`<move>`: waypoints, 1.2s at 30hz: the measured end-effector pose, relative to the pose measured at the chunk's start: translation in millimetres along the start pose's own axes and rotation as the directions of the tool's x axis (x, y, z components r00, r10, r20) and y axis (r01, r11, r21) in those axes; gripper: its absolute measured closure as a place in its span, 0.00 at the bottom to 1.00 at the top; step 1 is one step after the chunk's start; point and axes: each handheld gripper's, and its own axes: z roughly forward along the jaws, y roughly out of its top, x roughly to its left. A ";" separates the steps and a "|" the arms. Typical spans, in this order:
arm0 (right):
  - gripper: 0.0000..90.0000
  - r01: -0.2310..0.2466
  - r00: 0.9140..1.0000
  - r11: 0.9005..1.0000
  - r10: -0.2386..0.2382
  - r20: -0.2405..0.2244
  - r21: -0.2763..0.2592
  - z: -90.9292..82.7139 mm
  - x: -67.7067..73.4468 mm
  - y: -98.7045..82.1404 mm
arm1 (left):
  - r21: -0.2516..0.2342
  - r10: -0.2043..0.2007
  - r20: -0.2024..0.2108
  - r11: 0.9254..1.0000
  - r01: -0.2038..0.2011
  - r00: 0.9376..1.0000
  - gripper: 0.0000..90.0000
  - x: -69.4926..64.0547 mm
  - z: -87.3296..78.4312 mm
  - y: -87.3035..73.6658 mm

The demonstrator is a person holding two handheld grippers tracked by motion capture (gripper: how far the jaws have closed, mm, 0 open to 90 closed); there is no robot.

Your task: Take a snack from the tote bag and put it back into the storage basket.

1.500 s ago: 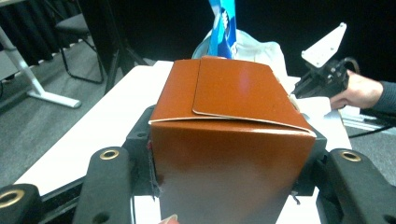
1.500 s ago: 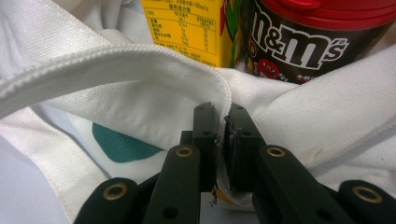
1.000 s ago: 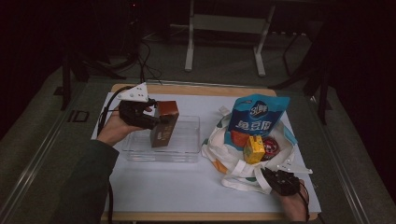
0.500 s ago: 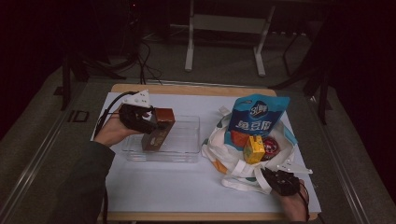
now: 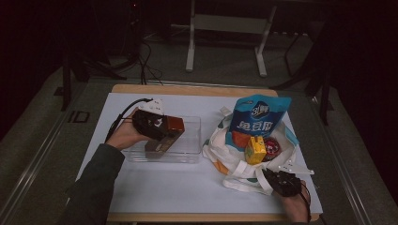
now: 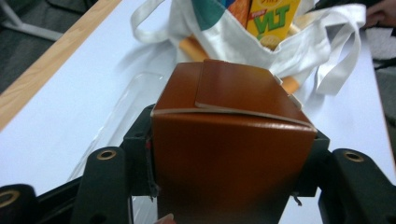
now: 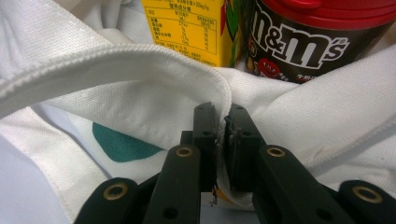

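Inside white tote bag [image 7: 140, 93], M&M's jar [image 7: 299, 42], yellow VLT carton [image 6: 273, 21]

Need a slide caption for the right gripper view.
Right tongs pinch white tote bag rim beside juice carton.

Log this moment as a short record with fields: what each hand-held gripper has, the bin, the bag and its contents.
left hand-held gripper: shut on the brown box, held tilted over the clear bin
right hand-held gripper: shut on the rim of the white bag
clear bin: on the white mat, left of the bag
bag contents: blue snack pouch standing tallest, yellow carton, red-lidded candy jar
table: wooden edge showing past the mat
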 end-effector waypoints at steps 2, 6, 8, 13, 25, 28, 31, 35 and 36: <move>0.93 -0.001 1.000 1.000 0.001 0.000 0.000 0.0 0.1 0.0 | -0.014 -0.014 0.010 1.000 0.014 1.000 0.44 -0.8 7.8 -0.1; 0.93 0.001 1.000 1.000 -0.001 -0.001 -0.001 0.0 -0.3 -0.1 | -0.003 -0.014 0.041 1.000 0.014 0.999 0.43 -3.9 23.2 2.2; 0.93 0.001 1.000 1.000 -0.001 -0.001 -0.001 -0.1 -0.3 -0.1 | 0.015 -0.013 0.054 1.000 0.012 0.998 0.42 -5.6 30.8 3.1; 0.93 0.002 1.000 1.000 -0.002 -0.001 0.000 -0.1 -0.2 -0.1 | 0.031 -0.017 0.068 0.999 0.015 0.998 0.42 -7.6 38.8 2.6; 0.93 0.001 1.000 1.000 -0.001 0.000 0.000 -0.1 0.0 0.0 | 0.069 -0.045 0.066 0.997 0.041 0.997 0.38 -11.6 48.8 -2.2; 0.93 0.001 1.000 1.000 -0.001 0.000 0.000 -0.1 0.0 0.0 | 0.087 -0.047 0.065 0.995 0.042 0.997 0.37 -13.6 52.8 -3.9; 0.93 0.002 1.000 1.000 -0.002 -0.001 0.000 -0.1 -0.1 -0.1 | 0.112 -0.042 0.063 0.993 0.035 0.997 0.36 -16.5 57.7 -4.1; 0.93 0.002 1.000 1.000 -0.002 0.000 0.000 -0.1 -0.1 -0.1 | 0.129 -0.061 0.079 0.990 0.051 0.995 0.34 -18.4 64.3 -5.5; 0.93 0.001 1.000 1.000 -0.001 0.000 0.000 -0.1 0.0 -0.1 | 0.129 -0.063 0.078 0.990 0.052 0.995 0.34 -18.7 65.2 -5.9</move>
